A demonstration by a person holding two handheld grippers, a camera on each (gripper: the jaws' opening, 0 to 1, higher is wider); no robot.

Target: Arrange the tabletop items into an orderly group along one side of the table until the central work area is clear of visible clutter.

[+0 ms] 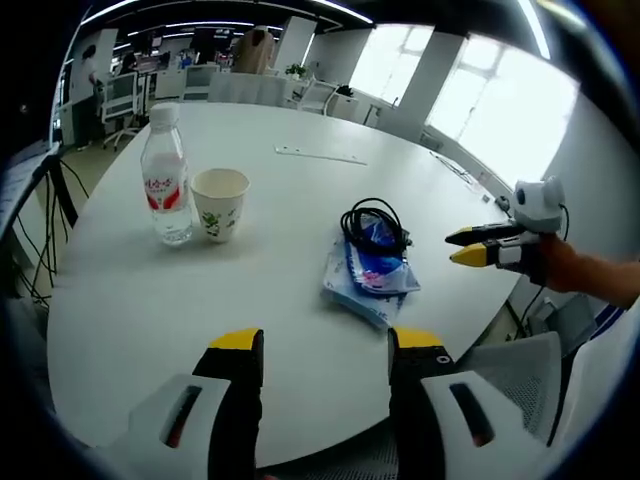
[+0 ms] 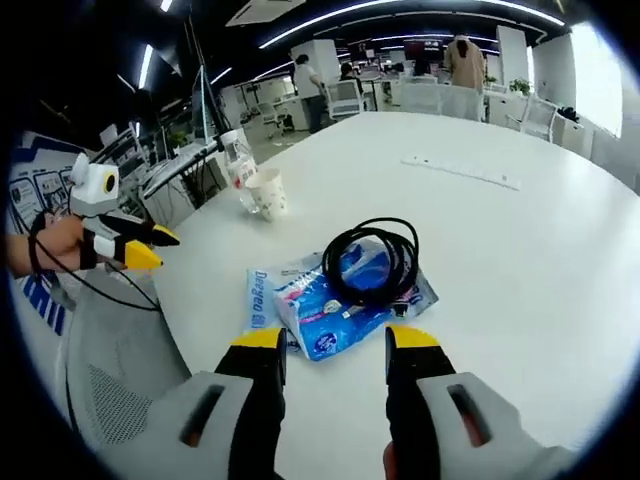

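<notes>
Tabletop items sat on a big round white table (image 1: pixel 300 200): blue packets (image 2: pixel 340 295) lay near the edge with a coiled black cable (image 2: pixel 375 262) resting on top of them, and well apart stood a clear water bottle (image 1: pixel 166 180) with a paper cup (image 1: pixel 219 203) just beside it. The left tongs (image 1: pixel 325 345) hung released over the table's near edge, short of the packets. The right tongs (image 2: pixel 335 345) were likewise parted and grasping nothing, their tips just before the packets.
</notes>
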